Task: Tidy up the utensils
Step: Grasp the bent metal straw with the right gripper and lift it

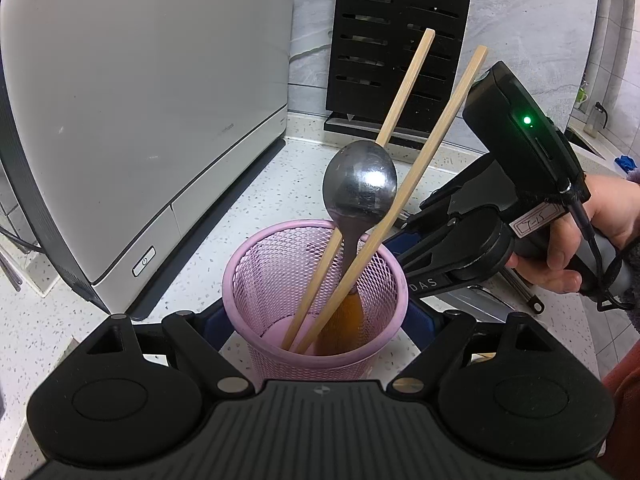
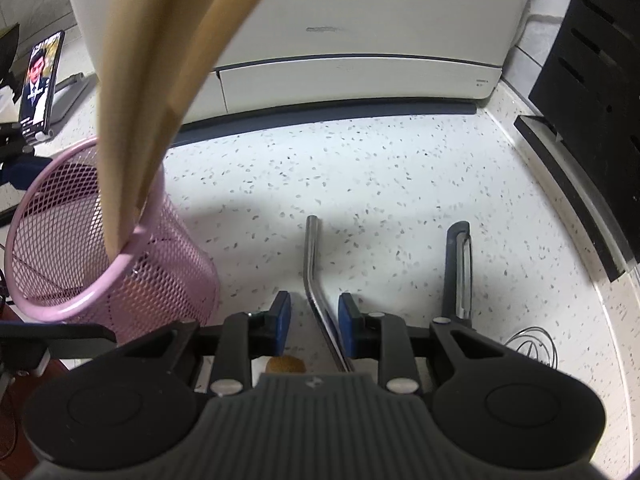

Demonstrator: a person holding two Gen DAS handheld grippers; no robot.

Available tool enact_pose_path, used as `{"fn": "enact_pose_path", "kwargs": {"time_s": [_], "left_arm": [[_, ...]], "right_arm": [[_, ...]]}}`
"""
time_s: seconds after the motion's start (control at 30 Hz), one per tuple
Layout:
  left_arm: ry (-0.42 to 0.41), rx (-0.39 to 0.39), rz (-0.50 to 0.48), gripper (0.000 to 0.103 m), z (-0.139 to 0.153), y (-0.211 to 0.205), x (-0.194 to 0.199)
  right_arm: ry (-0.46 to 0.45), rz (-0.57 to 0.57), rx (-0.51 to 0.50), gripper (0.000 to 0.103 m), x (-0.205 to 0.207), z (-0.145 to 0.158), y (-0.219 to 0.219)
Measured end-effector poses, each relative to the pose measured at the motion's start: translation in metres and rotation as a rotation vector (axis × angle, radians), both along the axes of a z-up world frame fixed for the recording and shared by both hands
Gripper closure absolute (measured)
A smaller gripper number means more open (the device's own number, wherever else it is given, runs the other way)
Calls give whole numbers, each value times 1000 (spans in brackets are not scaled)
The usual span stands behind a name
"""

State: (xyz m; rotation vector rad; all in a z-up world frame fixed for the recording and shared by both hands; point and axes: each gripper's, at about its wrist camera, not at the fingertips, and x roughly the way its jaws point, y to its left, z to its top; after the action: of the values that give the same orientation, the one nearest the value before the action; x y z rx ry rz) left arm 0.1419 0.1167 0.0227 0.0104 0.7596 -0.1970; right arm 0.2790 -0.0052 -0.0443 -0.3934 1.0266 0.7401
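step: collecting the next utensil | left gripper (image 1: 318, 322) clamps pink mesh cup (image 1: 316, 280), chopsticks (image 1: 400, 184) and spoon (image 1: 359, 184) inside | right gripper (image 2: 312, 316) open astride metal straw (image 2: 314, 276) on counter (image 2: 380, 184) | next: close, lift, drop into cup at left

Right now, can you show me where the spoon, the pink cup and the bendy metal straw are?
spoon (image 1: 360, 180): left wrist view, on its bowl.
pink cup (image 1: 244, 268): left wrist view, on its rim.
bendy metal straw (image 2: 311, 256): right wrist view, on its upper stretch.
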Motion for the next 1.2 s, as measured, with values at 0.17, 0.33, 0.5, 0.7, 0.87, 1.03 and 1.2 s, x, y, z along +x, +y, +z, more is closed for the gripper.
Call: {"fn": "enact_pose_path", "kwargs": {"time_s": [0.17,0.33,0.5,0.7,0.87,1.03,1.2], "left_arm": [[0,1,0,4,0,0,0],[0,0,-1,4,0,0,0],[0,0,0,4,0,0,0],[0,0,0,4,0,0,1],[1,-3,-13,4,-1,0,2],[2,-4,-17,4,-1,0,4],[3,-4,-16,4,-1,0,4]], "right_arm": [[-22,-9,-10,97,-1,0,-2],[-57,-16,-34,100,-6,1,-2],[-86,-37,-23,100,-10,10,-8],[-138,-89,1,100,-21,31,-23],[-168,-155,60,100,-32,53,-44],[-208,-213,107,100,-45,72,-64],[-275,-276,175,100,-62,96,-83]]}}
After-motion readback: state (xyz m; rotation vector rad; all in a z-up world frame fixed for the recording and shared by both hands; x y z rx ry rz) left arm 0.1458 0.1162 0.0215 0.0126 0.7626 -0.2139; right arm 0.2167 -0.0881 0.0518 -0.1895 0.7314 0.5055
